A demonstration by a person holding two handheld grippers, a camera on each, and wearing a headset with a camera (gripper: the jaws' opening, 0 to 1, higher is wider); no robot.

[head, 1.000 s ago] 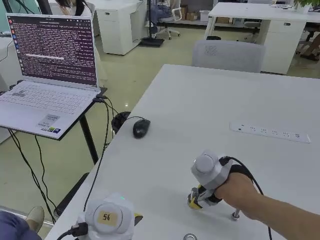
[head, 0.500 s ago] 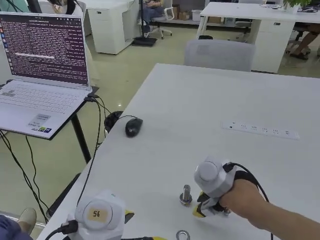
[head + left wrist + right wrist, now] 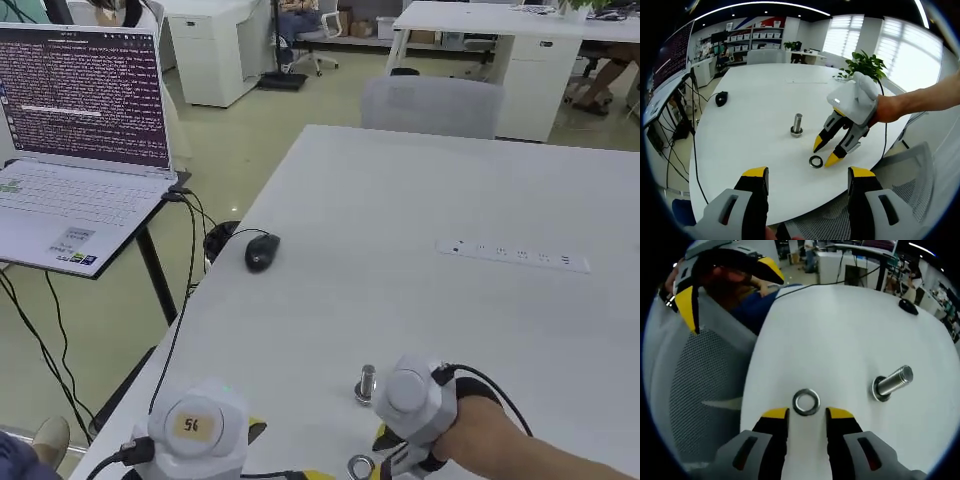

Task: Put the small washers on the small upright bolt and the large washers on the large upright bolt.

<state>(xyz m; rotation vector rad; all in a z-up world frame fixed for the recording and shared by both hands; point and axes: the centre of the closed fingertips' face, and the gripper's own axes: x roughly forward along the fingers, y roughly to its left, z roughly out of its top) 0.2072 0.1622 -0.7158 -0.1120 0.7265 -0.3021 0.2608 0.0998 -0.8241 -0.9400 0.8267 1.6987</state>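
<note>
White worktop (image 3: 840,315) carries everything. Nearest, the left gripper (image 3: 808,173) is spread wide, empty. The right gripper (image 3: 807,415), jaws apart, is just beside a flat washer (image 3: 806,402). It is thin, stiff, likely slippery metal, best pinched across its rim. Beyond stands the bolt (image 3: 894,380).

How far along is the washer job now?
Done: nothing I can confirm; whether a washer already sits at the foot of the upright bolt is unclear. In hand: nothing; the right gripper holds its jaws open just short of a washer lying flat on the table. The left gripper is open and empty. Left: grasp that washer and thread it on.
</note>
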